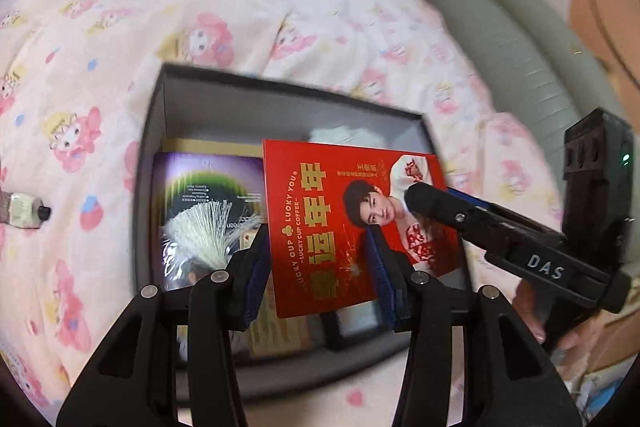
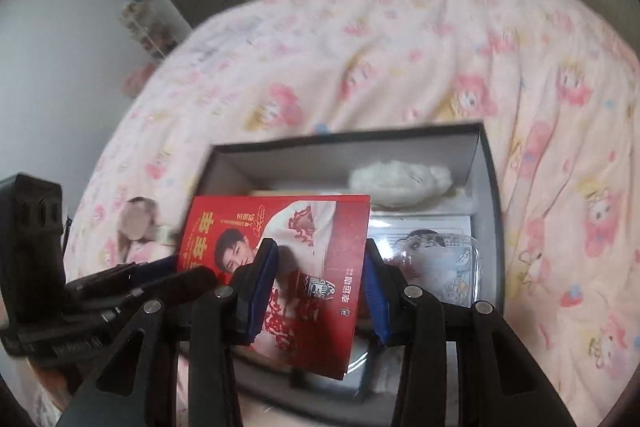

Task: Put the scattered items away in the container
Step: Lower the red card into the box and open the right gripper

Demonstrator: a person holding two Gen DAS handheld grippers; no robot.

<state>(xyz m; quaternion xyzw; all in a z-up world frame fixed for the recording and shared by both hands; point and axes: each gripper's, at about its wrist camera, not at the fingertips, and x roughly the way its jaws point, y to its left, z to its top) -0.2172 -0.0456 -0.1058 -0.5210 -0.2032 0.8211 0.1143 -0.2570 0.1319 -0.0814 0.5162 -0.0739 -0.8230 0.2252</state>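
Both claws hold one red card over the open box (image 1: pixel 160 115), which sits on a bed under a pink quilt (image 1: pixel 100 47).

The left claw (image 1: pixel 316 267) is clamped on the red card (image 1: pixel 340 219) across its near end, blue pads pressing on either side edge. In the right wrist view the right claw (image 2: pixel 320 291) grips the same card (image 2: pixel 304 247) at its other end, pads on both edges. Each claw shows in the other's view, reaching in from the side, so the two hands are about equally near.

The card lies flat and tilted, its long axis running across the box from one claw to the other. It hangs above the contents, not yet resting on them, though blur makes the gap hard to judge. The box is directly beneath, so the move that remains is straight down, then letting go.

Inside lie a purple packet (image 1: pixel 208 195), white fluff (image 2: pixel 400 179) at the far wall and a clear case (image 2: pixel 440 267). A small tube (image 1: pixel 28 211) lies out on the quilt, left of the box.
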